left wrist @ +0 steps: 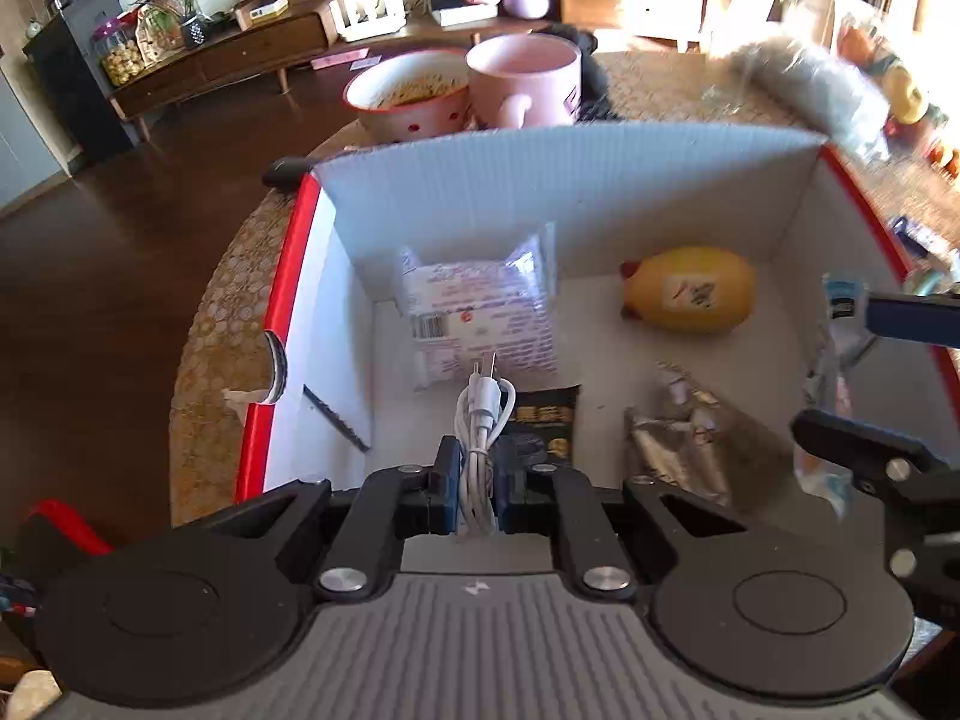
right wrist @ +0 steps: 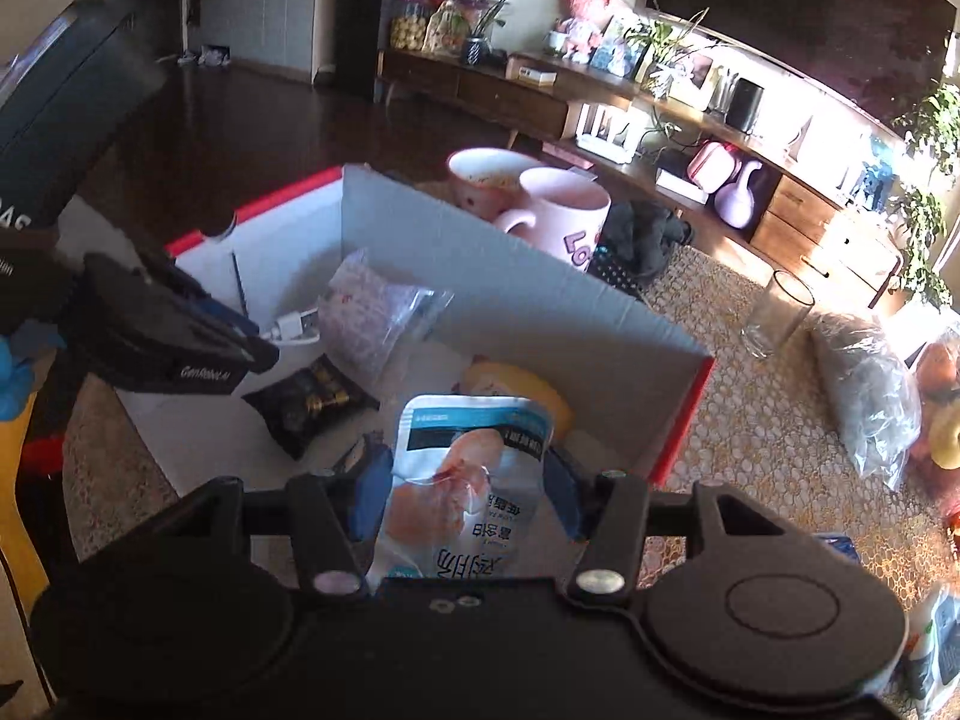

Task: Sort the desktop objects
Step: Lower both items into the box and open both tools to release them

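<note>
Landmark: open white corrugated cardboard box with red rim [left wrist: 456, 192], on the patterned woven worktop [left wrist: 210, 324].
Left hand-held gripper [left wrist: 477, 480]: over the box's near edge, jaws pinched tight on a coiled white charging cable [left wrist: 480, 420].
Right hand-held gripper [right wrist: 468, 498]: above the box's near right corner, jaws partly apart, clamping a glossy white-and-blue snack pouch [right wrist: 462, 480].
In box: crinkly clear-wrapped white packet [left wrist: 474, 312] by the far wall; smooth yellow rounded toy [left wrist: 690, 291] to its right; black foil sachet [left wrist: 546, 423].

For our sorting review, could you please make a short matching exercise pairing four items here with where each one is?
Things:
1. white cable
2. snack pouch
3. yellow squeeze toy
4. drinking glass

Places:
A. lying on the box floor
B. clamped in the left gripper
C. standing on the mat outside the box
D. held in the right gripper

Pairs: 1-B, 2-D, 3-A, 4-C
</note>
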Tool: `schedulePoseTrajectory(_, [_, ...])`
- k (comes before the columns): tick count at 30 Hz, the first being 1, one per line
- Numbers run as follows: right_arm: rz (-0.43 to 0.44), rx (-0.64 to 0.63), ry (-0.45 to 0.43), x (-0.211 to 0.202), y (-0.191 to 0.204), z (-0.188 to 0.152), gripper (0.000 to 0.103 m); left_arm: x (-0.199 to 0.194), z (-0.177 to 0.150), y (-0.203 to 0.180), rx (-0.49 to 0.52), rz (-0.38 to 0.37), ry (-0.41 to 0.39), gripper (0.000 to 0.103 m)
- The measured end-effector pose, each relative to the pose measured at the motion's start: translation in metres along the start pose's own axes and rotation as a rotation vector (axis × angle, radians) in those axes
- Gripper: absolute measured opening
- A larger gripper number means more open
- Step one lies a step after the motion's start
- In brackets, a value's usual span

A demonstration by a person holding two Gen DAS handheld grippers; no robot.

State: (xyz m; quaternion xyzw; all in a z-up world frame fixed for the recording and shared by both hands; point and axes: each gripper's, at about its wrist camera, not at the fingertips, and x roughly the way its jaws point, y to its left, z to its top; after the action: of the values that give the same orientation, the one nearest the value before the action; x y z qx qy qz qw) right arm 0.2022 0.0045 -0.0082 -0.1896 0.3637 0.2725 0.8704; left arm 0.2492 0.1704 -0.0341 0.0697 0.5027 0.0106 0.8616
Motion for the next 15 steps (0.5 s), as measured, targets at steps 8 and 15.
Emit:
schedulePoseTrajectory(8, [0.010,-0.014,0.036,0.011,-0.001,-0.005,0.055,0.023,0.001,0.001,0.005,0.029,0.075,0.010])
schedulePoseTrajectory(15, [0.024,0.007,0.058,0.017,-0.004,-0.008,0.055,0.036,-0.002,0.002,0.025,0.033,0.127,0.011])
